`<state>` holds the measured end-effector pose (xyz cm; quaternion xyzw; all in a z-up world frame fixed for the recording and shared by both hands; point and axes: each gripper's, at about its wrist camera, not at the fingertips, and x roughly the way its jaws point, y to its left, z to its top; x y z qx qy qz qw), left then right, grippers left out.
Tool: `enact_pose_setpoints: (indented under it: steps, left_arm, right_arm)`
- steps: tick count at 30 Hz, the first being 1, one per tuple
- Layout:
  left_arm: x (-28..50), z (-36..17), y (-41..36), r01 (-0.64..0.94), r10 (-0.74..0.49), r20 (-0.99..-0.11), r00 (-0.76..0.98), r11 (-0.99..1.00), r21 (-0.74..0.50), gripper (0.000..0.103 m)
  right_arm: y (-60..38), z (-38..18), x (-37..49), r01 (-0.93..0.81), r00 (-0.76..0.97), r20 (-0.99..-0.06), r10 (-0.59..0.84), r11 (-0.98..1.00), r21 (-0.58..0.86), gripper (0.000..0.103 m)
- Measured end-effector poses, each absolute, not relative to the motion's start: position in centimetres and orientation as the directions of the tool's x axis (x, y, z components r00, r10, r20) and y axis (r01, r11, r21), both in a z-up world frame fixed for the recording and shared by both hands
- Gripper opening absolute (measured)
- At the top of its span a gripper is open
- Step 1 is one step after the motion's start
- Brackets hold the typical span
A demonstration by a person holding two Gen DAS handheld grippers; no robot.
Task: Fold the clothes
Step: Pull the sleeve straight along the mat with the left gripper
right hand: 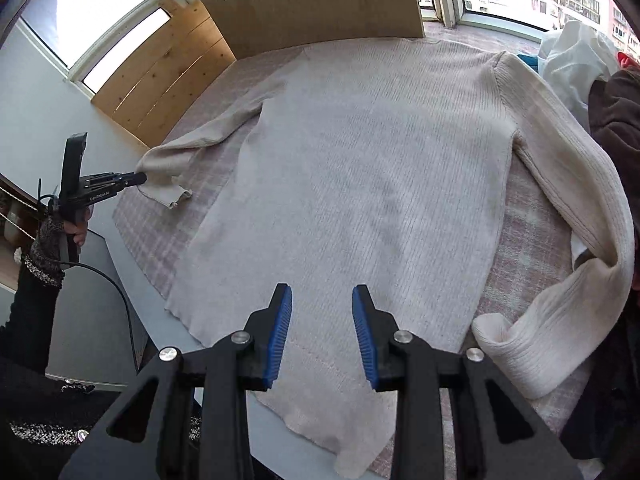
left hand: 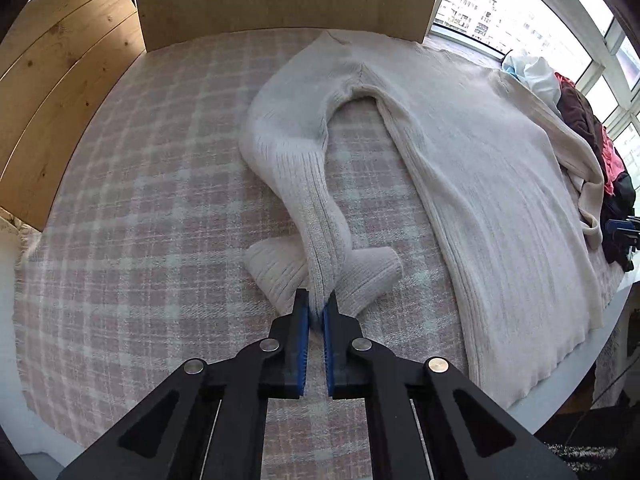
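Observation:
A cream ribbed knit sweater lies flat on a pink plaid cloth. My left gripper is shut on the sweater's left sleeve near the cuff and lifts it a little off the cloth. It also shows in the right wrist view, pinching that sleeve. My right gripper is open and empty, hovering over the sweater's lower body near the hem. The right sleeve lies bent at the right, its cuff near my right gripper.
A pile of other clothes lies at the right of the sweater, also in the right wrist view. A board stands behind the sweater, wooden planks at the left. The grey table edge runs along the cloth's left.

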<state>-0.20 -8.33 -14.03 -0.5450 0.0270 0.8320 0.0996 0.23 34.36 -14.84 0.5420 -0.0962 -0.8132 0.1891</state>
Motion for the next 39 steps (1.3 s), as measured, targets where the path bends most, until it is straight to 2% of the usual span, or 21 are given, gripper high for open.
enact_pose_setpoints:
  steps: [3, 4, 5, 7, 17, 19, 22, 24, 25, 26, 27, 30, 33, 39]
  left_arm:
    - [1.1, -8.8, -10.5, -0.174, -0.002, -0.876, -0.482, -0.98, 0.098, 0.007]
    - [1.8, -7.4, -10.9, -0.181, -0.043, -0.863, -0.503, -0.971, 0.154, 0.015]
    - [2.3, -6.5, -11.4, -0.184, -0.081, -0.853, -0.516, -0.962, 0.203, 0.042]
    - [3.6, -5.8, -12.4, -0.17, -0.135, -0.836, -0.532, -0.95, 0.262, 0.073]
    - [3.0, -15.9, -17.2, -0.127, -0.216, -0.915, -0.341, -0.954, 0.272, 0.07]
    - [2.7, -17.5, -18.9, -0.105, -0.199, -0.931, -0.306, -0.965, 0.241, 0.065]
    - [2.9, -19.2, -20.2, -0.1, -0.139, -0.948, -0.285, -0.98, 0.174, 0.063]
    - [3.1, -20.2, -20.7, -0.104, -0.093, -0.956, -0.277, -0.986, 0.126, 0.053]
    - [3.2, -20.6, -20.8, -0.111, -0.066, -0.959, -0.276, -0.989, 0.1, 0.034]
    - [3.3, -20.6, -20.8, -0.112, -0.03, -0.958, -0.285, -0.992, 0.064, 0.021]
    - [3.5, -20.5, -20.9, -0.107, -0.008, -0.955, -0.295, -0.993, 0.041, 0.018]
    - [4.8, -19.6, -21.1, -0.093, -0.012, -0.944, -0.33, -0.995, 0.045, 0.02]
    - [6.4, -18.7, -21.9, -0.067, -0.013, -0.934, -0.358, -0.997, 0.039, 0.025]
    - [7.1, -18.7, -23.5, -0.042, -0.013, -0.933, -0.361, -0.999, 0.03, 0.028]
  right_arm:
    - [32.6, -14.5, -1.2, 0.253, -0.329, -0.839, -0.434, -0.896, 0.365, 0.031]
    - [31.9, -14.5, -1.8, 0.268, -0.324, -0.837, -0.441, -0.891, 0.366, 0.031]
    - [31.1, -14.5, -2.6, 0.284, -0.322, -0.833, -0.449, -0.886, 0.368, 0.031]
    - [29.1, -14.5, -4.4, 0.318, -0.313, -0.823, -0.475, -0.869, 0.38, 0.031]
    - [18.7, -14.3, -11.6, 0.476, -0.251, -0.834, -0.491, -0.813, 0.336, 0.031]
    - [17.5, -14.4, -12.4, 0.483, -0.24, -0.839, -0.489, -0.809, 0.334, 0.031]
    - [15.8, -15.0, -13.3, 0.485, -0.215, -0.844, -0.491, -0.804, 0.344, 0.031]
    - [14.4, -15.5, -13.8, 0.488, -0.186, -0.842, -0.506, -0.792, 0.368, 0.031]
    - [13.5, -15.7, -13.9, 0.491, -0.168, -0.838, -0.52, -0.781, 0.386, 0.031]
    - [12.2, -16.0, -14.0, 0.498, -0.151, -0.832, -0.533, -0.768, 0.402, 0.031]
    - [10.6, -16.3, -14.0, 0.513, -0.137, -0.826, -0.546, -0.753, 0.413, 0.031]
    - [4.6, -16.8, -13.9, 0.582, -0.102, -0.807, -0.582, -0.692, 0.426, 0.031]
    - [-2.0, -18.0, -14.1, 0.635, -0.034, -0.799, -0.601, -0.63, 0.447, 0.017]
    - [-10.4, -21.8, -14.1, 0.672, 0.058, -0.848, -0.526, -0.608, 0.423, 0.018]
